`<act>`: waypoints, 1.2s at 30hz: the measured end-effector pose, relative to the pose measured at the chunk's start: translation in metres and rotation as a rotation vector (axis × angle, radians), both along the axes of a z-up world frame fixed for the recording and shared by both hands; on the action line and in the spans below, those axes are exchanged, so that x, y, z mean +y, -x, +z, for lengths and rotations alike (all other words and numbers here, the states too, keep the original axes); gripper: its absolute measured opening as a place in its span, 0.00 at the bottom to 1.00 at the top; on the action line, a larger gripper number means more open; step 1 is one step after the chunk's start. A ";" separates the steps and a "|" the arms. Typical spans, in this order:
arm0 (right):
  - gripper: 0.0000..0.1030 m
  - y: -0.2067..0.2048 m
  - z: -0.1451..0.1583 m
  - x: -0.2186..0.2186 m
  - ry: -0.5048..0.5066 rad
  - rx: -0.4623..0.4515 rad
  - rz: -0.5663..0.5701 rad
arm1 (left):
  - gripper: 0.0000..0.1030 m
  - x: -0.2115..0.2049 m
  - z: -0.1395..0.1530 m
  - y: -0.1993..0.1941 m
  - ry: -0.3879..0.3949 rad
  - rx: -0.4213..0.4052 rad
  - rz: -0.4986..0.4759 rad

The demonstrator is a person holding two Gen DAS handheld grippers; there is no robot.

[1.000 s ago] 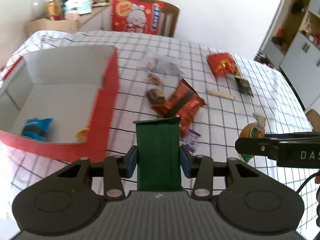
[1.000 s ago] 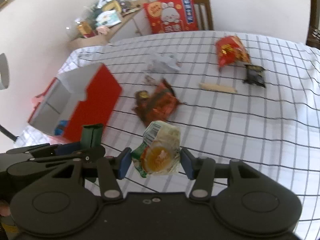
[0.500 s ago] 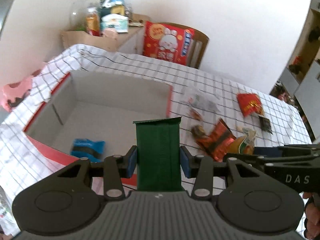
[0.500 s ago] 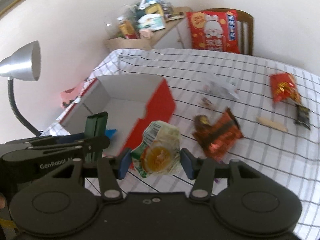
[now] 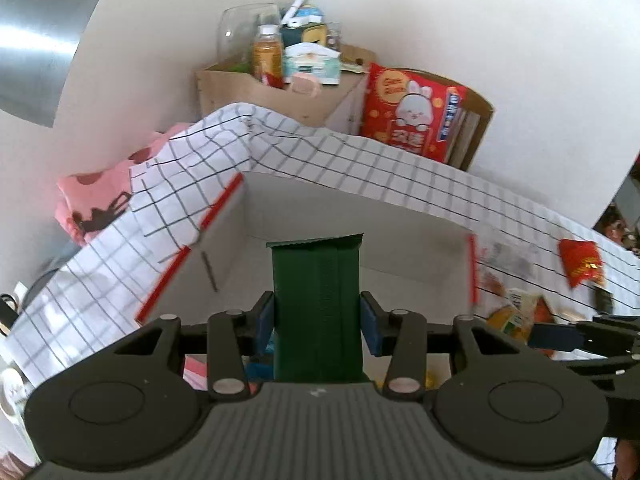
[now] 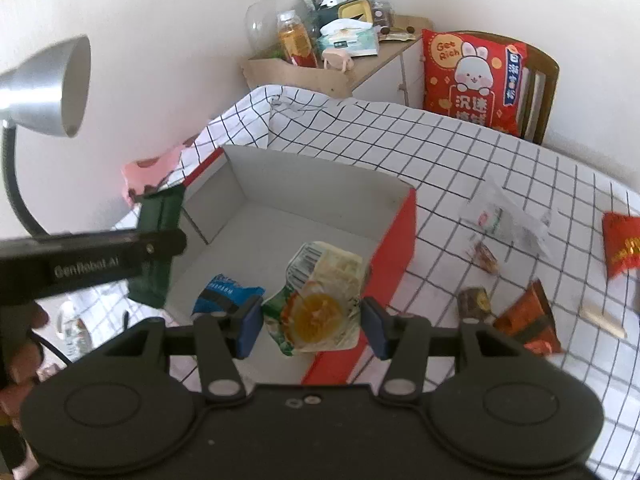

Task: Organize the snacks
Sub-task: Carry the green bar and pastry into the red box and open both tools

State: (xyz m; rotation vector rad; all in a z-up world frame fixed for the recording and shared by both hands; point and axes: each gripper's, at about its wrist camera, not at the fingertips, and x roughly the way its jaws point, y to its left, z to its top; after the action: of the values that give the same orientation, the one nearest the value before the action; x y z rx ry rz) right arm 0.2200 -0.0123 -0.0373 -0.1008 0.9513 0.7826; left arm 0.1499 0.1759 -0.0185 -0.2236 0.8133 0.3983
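The left gripper [image 5: 318, 322] clamps an upright dark green packet [image 5: 318, 304] over the red box [image 6: 394, 240], inside its left wall. The right gripper [image 6: 312, 322] pinches an orange-print snack bag [image 6: 320, 300] above the box's right edge. A blue packet [image 6: 224, 292] lies on the mostly bare box floor; other snacks are scattered on the tabletop [image 6: 460, 160].

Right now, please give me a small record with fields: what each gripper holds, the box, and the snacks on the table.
left gripper: shut on dark green flat packet
right gripper: shut on crumpled pale packet with orange picture
red cardboard box: open, blue packet inside
checked tablecloth: red bag, orange-brown packet, wooden stick
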 end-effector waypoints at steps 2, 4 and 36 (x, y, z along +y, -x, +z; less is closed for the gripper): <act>0.51 -0.003 -0.005 0.014 0.028 -0.016 0.014 | 0.42 0.013 -0.004 -0.006 -0.004 0.013 0.014; 0.51 -0.004 -0.011 0.029 0.055 -0.025 0.028 | 0.42 0.024 -0.009 -0.011 -0.011 0.023 0.023; 0.54 -0.004 -0.067 0.107 0.222 -0.013 0.162 | 0.47 0.050 -0.092 -0.060 -0.014 0.274 -0.010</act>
State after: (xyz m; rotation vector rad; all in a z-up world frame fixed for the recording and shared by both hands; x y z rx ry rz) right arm 0.2240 0.0946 -0.1048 -0.3802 1.0243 0.8217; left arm 0.2103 0.2257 -0.1106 -0.1532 1.0804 0.4312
